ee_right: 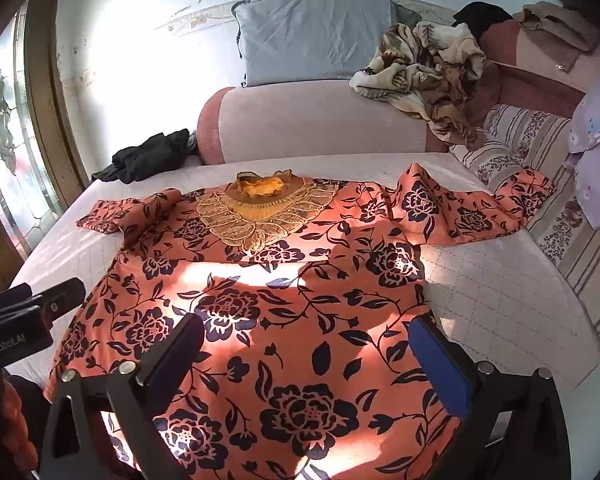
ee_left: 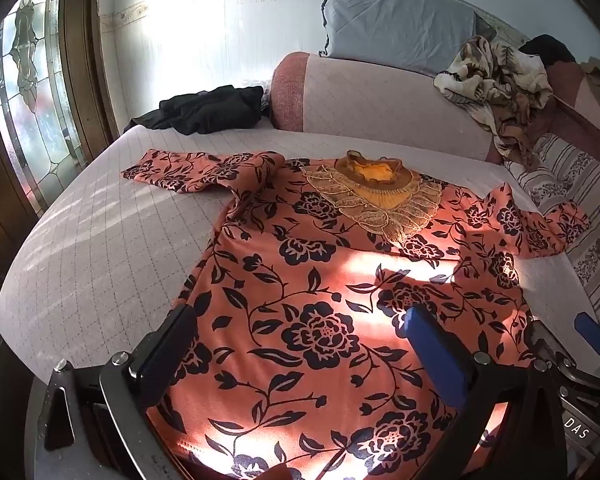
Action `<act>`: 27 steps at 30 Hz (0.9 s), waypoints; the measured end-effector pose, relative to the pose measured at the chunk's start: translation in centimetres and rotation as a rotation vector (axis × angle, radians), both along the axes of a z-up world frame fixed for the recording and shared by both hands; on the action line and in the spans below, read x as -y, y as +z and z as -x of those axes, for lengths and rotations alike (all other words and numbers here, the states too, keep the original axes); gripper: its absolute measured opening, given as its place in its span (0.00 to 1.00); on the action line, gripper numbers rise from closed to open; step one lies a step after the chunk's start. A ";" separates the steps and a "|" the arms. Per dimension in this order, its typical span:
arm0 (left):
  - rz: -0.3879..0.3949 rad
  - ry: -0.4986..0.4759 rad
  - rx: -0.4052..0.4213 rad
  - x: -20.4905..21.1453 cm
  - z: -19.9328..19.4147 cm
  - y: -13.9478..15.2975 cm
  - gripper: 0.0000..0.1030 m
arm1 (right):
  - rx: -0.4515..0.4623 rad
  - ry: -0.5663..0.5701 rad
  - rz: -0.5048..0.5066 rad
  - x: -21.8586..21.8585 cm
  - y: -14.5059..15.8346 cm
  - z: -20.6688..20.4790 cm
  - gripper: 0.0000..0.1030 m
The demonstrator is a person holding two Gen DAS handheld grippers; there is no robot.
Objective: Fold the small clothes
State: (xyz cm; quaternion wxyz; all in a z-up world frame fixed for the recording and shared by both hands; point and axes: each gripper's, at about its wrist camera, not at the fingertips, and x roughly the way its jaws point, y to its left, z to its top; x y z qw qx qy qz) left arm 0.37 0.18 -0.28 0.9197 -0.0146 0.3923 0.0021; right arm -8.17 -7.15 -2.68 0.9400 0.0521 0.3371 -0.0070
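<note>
An orange top with dark flower print (ee_left: 320, 280) lies spread flat on the bed, gold lace collar (ee_left: 376, 196) at the far end, both sleeves stretched out sideways. It also shows in the right wrist view (ee_right: 268, 300). My left gripper (ee_left: 300, 328) is open and empty, hovering over the hem on the left side. My right gripper (ee_right: 304, 340) is open and empty over the hem on the right side. The right gripper's blue finger (ee_left: 592, 336) shows at the left view's right edge. The left gripper's body (ee_right: 28, 316) shows at the right view's left edge.
The bed has a quilted white cover (ee_left: 100, 248). A black garment (ee_left: 208, 110) lies at the far left. A pink bolster (ee_left: 380, 100), a grey pillow (ee_left: 396, 20) and a crumpled brown blanket (ee_left: 496, 80) sit at the head. A striped cushion (ee_right: 540, 184) lines the right side.
</note>
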 end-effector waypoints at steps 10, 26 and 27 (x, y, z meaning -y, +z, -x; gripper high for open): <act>0.030 -0.016 -0.011 -0.3 -0.2 -1.0 1.00 | -0.010 0.018 0.023 -0.8 -0.3 0.1 1.00; 0.040 -0.026 -0.056 -0.9 0.1 -1.9 1.00 | -0.025 0.041 0.061 -2.6 0.4 0.0 1.00; 0.042 -0.023 -0.052 -1.1 0.2 -1.8 1.00 | -0.025 0.044 0.062 -2.7 0.5 0.0 1.00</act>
